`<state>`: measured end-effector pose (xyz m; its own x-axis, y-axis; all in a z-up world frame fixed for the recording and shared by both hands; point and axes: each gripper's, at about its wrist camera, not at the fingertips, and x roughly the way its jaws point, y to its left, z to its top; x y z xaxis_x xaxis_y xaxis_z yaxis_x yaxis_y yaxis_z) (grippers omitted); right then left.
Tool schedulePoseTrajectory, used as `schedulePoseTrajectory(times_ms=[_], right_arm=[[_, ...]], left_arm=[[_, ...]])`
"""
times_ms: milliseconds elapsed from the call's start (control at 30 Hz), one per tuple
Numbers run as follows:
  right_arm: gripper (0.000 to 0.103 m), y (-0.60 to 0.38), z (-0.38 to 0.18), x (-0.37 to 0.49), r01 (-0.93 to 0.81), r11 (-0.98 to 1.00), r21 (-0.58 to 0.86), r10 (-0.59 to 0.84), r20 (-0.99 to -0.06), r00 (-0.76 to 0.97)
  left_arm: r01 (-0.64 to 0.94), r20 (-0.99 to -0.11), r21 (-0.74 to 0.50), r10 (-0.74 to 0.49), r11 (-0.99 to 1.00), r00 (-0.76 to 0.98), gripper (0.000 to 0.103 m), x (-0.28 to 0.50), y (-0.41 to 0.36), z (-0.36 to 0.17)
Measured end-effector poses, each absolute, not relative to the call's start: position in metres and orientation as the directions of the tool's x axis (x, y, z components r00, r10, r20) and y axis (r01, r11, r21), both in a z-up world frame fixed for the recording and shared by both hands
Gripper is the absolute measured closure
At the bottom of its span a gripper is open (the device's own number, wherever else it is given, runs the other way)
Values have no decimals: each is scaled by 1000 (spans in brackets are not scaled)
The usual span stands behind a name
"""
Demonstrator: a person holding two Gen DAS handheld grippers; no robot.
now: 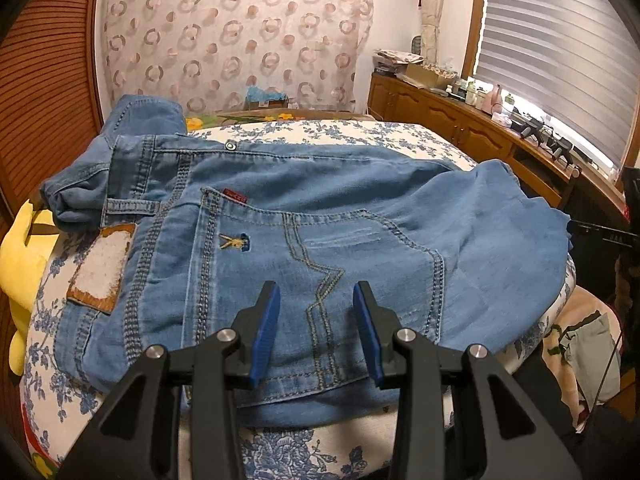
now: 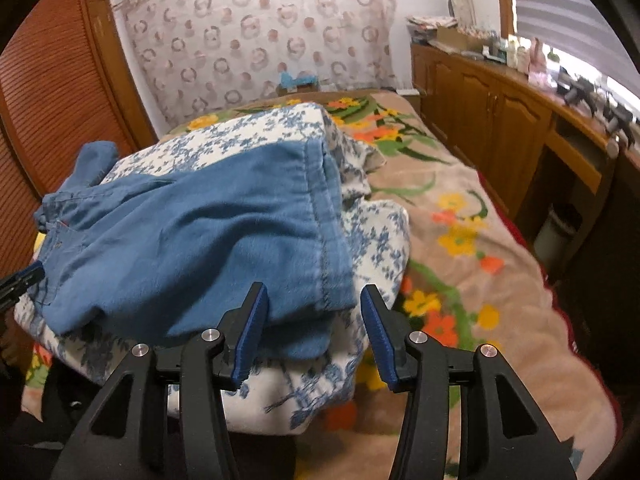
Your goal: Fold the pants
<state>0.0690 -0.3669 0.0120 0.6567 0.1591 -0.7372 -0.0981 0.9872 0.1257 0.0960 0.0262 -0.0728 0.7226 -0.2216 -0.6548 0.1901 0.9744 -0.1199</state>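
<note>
Blue denim jeans (image 1: 312, 216) lie folded across a stack of blue-floral bedding (image 2: 360, 248) on a bed covered by a tan flowered blanket (image 2: 472, 240). The back pocket and waistband face up in the left wrist view, the leather patch (image 1: 100, 268) toward the left; the hemmed leg ends (image 2: 320, 216) drape over the right edge of the stack in the right wrist view. The raised bedding likely serves as a working surface in place of a counter.

Left tongs (image 1: 316, 332): partly spread, hovering over the pocket near the garment's near edge, pinching nothing. Their position over the seat would suit pinning or smoothing that end.

Right tongs (image 2: 314, 336): spread, blue pads astride the near corner of the leg hem, with cloth lying between them but not clamped. The placement suggests that corner is either freshly released or about to be taken.

The legs appear already doubled toward the waist; the fold looks loose and rumpled at the right, so squaring or a further fold probably remains. A wooden cabinet (image 2: 500, 108) flanks the bed.
</note>
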Motion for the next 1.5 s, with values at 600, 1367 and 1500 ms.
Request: schedulePoseTrajectory(times_ms=[600,1367,1500], right_arm=[[101,-356,36,65,-161,980,112,195,-655,730],[103,-211,144,86,-487,873,-26,412,-496,765],[103,-157,161,91,-579,814,-42,494,-475,728]], left_arm=[[152,-654,-134,-203,979,728,66,95,35,-76],[110,-601,-152,-180,982,779,66,80,63,-49],[84,-584,-156,-160,984,796,67,72,77,-42]])
